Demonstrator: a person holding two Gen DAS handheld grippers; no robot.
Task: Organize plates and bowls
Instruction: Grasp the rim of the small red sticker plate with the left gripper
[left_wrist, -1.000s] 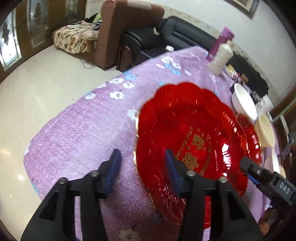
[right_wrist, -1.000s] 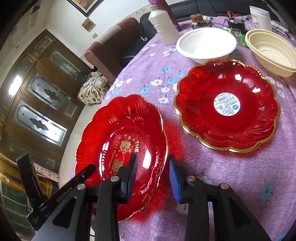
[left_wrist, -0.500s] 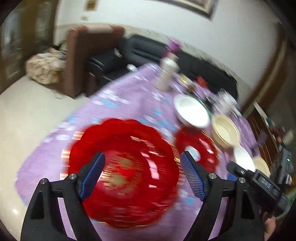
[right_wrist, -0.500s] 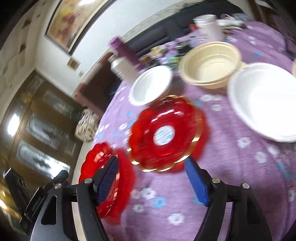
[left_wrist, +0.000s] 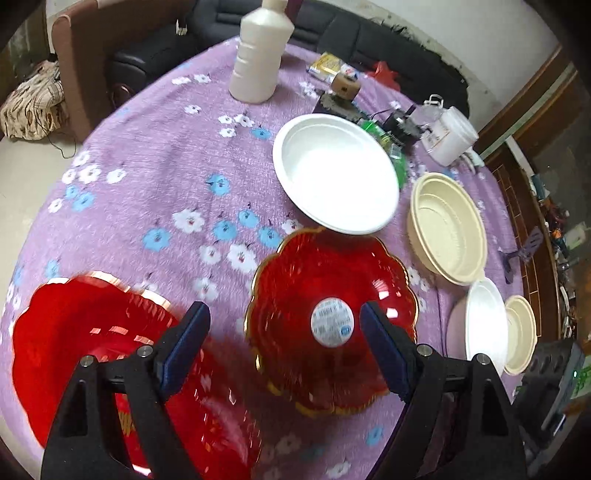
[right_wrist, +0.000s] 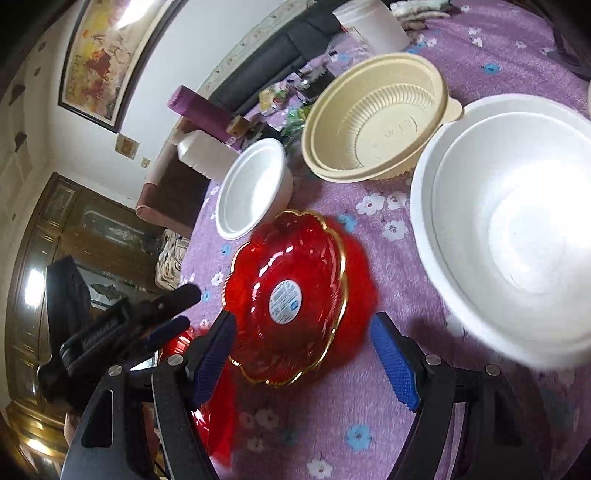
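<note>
A small red gold-rimmed plate (left_wrist: 314, 273) with a round sticker lies on the purple cloth. My left gripper (left_wrist: 284, 325) hovers open over its near side and touches nothing. A larger red plate (left_wrist: 92, 350) rests at the lower left, free of both grippers. In the right wrist view my right gripper (right_wrist: 303, 332) is open above the small red plate (right_wrist: 288, 258), with the large red plate (right_wrist: 218, 406) behind its left finger. The left gripper (right_wrist: 184, 306) shows at the left there.
White foam bowls (left_wrist: 336, 177) (right_wrist: 509, 229) and cream bowls (left_wrist: 447, 229) (right_wrist: 376, 118) stand beyond and to the right of the small plate. A white bottle (left_wrist: 260, 55), a jar (left_wrist: 450, 136) and clutter fill the table's far side. The table edge runs along the left.
Both grippers had their jaws around the large red plate's rim. They have opened wide, left it on the cloth, and swung right to the small stickered plate.
</note>
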